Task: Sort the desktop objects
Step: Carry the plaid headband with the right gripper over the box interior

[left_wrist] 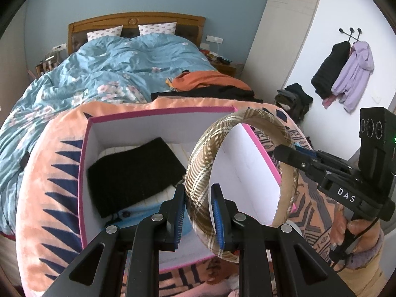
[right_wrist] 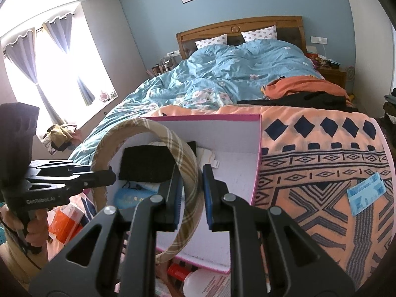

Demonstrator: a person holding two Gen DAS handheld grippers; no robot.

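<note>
A beige plaid headband hangs over the open pink-rimmed white box; it also shows in the right wrist view. My left gripper is closed around one side of the band. My right gripper stands around the other side, with a gap between the band and its right pad, so its grip is unclear. In the left wrist view the right gripper meets the band's right side. The box holds a black knit cloth and a blue item.
The box rests on an orange patterned blanket at the foot of a bed with a blue floral duvet. A blue packet lies on the blanket at right. Bottles and packets lie below the box.
</note>
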